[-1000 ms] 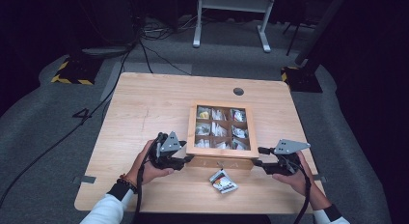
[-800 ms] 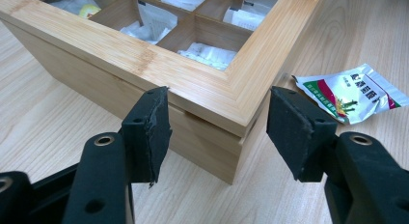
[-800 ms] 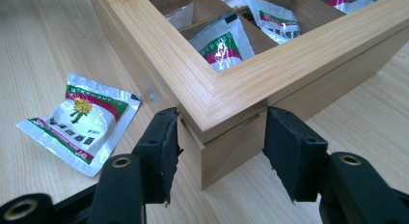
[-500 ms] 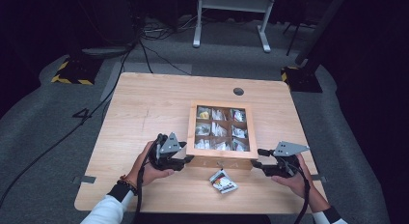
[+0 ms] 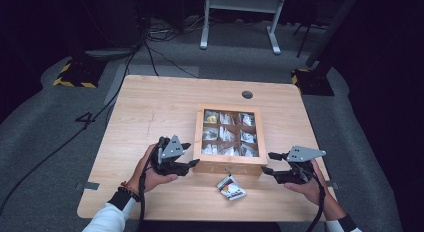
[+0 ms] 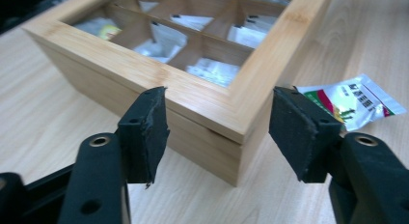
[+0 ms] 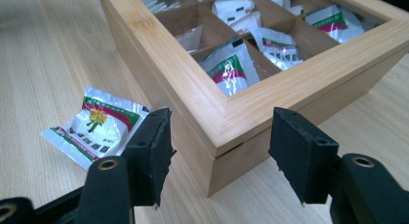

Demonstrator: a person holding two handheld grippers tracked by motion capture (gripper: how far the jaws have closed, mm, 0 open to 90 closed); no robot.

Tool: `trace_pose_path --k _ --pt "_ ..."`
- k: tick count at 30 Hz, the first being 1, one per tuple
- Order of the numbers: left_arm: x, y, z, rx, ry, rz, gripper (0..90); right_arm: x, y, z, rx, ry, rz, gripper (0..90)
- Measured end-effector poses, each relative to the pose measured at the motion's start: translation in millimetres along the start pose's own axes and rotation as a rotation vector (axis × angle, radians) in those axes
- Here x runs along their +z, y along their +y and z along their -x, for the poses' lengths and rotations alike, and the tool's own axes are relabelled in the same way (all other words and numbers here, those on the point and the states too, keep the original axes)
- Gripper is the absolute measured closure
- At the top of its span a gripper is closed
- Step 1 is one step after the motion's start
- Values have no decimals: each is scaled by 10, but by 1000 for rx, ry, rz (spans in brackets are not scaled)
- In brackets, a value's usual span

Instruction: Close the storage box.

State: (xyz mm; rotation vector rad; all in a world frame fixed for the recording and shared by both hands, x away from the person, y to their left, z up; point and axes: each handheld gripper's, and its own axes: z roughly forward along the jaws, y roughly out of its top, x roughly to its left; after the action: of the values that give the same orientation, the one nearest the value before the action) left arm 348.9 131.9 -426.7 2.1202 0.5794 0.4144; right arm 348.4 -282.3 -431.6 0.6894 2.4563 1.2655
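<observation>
A wooden box (image 5: 229,163) with a framed see-through lid stands mid-table, its compartments filled with several sachets. My left gripper (image 5: 190,155) is open at the box's front left corner, and that corner (image 6: 226,127) sits between its pads. At the front right corner my right gripper (image 5: 267,162) is also open, with the corner (image 7: 219,137) between its pads. A thin seam between lid and base shows at both corners. One loose sachet (image 5: 231,188) with a red, green and white print lies on the table before the box, also seen as the sachet (image 6: 354,101) and the sachet (image 7: 96,125).
The table (image 5: 150,112) is light wood with a round cable hole (image 5: 247,95) behind the box. A white-legged stand (image 5: 240,22) and cables lie on the grey floor beyond. A taped cable runs off the table's left front edge (image 5: 87,185).
Almost nothing: both grippers stay open at the box's front corners, and the right hand has edged slightly toward the box.
</observation>
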Motion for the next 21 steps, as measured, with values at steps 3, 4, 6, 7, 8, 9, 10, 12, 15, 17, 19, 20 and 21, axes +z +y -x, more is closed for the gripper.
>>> trace_pose_path --k 3,4,6,7,8,9,10,12,15,17,19,20,21 --pt "-75 -7 -27 0 36 6 357 -35 22 14 -4 -10 10 397" --pt "-97 -16 -40 -2 50 4 350 -50 27 22 -4 -17 13 395" --pt "-140 -40 -72 -3 79 -7 315 -84 34 46 -5 -30 21 387" --pt "-163 -55 -87 -6 94 -10 306 -100 35 59 -7 -42 24 381" --pt "-187 -71 -107 -9 103 -7 299 -117 35 76 -6 -53 25 375" --pt "-212 -89 -127 -18 111 -6 287 -132 33 93 -5 -58 29 372" --pt "-234 -104 -146 -24 123 -10 280 -147 30 107 -4 -63 29 368" --pt "-276 -133 -192 -29 141 -22 248 -175 25 132 -5 -79 27 359" --pt "-347 -193 -254 -46 173 -19 207 -205 9 169 -7 -120 18 328" --pt "-380 -248 -293 -60 205 -25 201 -213 -12 196 -7 -144 5 318" --pt "-397 -314 -336 -66 224 -45 197 -210 -44 229 -26 -179 -24 314" --pt "-397 -348 -349 -62 235 -60 190 -207 -65 247 -24 -185 -32 312" --pt "-396 -380 -361 -55 246 -77 186 -205 -88 264 -15 -185 -36 312"
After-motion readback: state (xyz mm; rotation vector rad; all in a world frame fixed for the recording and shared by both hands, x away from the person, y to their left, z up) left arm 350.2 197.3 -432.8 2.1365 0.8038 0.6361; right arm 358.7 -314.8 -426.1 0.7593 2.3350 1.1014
